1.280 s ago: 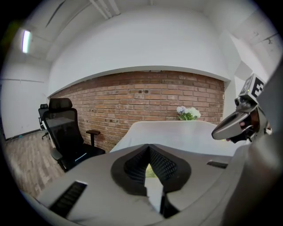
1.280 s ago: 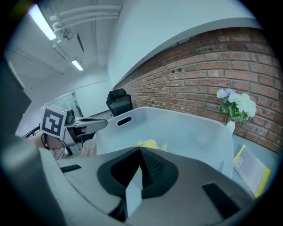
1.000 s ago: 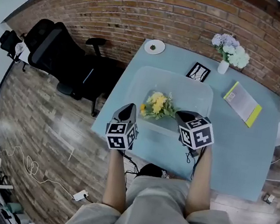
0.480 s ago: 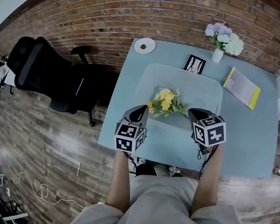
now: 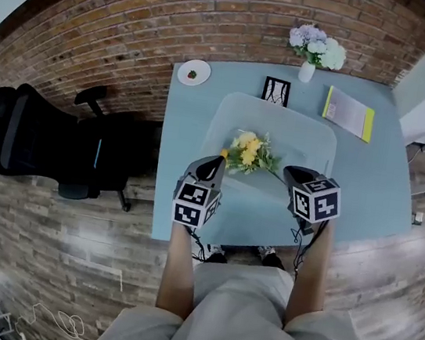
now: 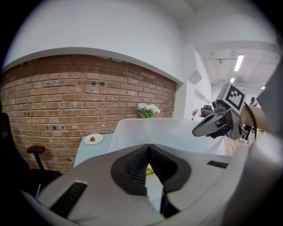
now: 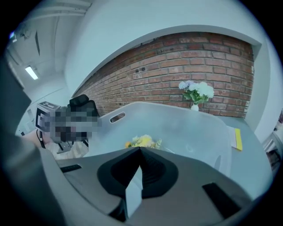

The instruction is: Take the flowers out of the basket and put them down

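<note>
A small bunch of yellow flowers (image 5: 248, 151) lies inside a translucent white basket (image 5: 229, 112) on the pale blue table (image 5: 377, 182). My left gripper (image 5: 215, 164) hovers at the basket's near left rim, shut and holding nothing. My right gripper (image 5: 291, 171) is at the near right rim, shut and also holding nothing. In the left gripper view the closed jaws (image 6: 148, 148) point at the basket (image 6: 177, 132), with a bit of yellow flower (image 6: 150, 169) below them. In the right gripper view the flowers (image 7: 143, 141) show just beyond the closed tips (image 7: 139, 149).
At the table's far edge stand a vase of pale flowers (image 5: 313, 52), a small framed card (image 5: 276, 91), a booklet with a yellow edge (image 5: 348, 113) and a plate with something red (image 5: 193, 71). A black office chair (image 5: 42, 144) stands left of the table; a brick wall is behind.
The head view has swung, so the table sits more centred. Both grippers keep their places at the basket's near rim, and the flowers have not moved.
</note>
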### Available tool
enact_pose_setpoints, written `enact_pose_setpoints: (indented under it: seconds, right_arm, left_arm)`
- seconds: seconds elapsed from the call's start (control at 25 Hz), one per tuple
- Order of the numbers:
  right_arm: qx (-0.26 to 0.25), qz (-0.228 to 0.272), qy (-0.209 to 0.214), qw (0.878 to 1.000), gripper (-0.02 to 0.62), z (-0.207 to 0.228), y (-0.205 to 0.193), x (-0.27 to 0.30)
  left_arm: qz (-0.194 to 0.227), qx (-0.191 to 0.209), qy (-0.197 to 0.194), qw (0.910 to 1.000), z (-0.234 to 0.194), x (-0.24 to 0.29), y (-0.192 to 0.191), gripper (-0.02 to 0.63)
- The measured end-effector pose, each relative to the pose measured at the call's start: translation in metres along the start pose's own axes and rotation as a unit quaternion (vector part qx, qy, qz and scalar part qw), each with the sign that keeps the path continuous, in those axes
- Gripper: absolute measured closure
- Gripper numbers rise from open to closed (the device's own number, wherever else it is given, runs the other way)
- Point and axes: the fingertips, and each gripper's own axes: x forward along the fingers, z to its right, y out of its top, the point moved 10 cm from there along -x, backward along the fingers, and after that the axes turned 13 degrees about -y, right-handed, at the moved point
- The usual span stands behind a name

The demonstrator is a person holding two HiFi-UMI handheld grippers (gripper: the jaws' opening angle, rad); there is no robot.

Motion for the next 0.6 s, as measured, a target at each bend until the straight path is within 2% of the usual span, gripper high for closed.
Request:
enact_pose_setpoints:
  seconds: [0.28, 0.6]
  right_arm:
    - [0.03, 0.013, -0.066, 0.997, 0.58, -0.021, -0.011, -0.012]
    - [0.038, 0.033, -0.096, 0.994, 0.58, -0.046, -0.026, -0.024]
  left_arm:
    - [0.009, 0.016, -0.045, 0.9988, -0.016, -0.002, -0.001, 0.587]
    - [0.052, 0.015, -0.045, 0.9975, -0.023, -0.001, -0.005, 0.586]
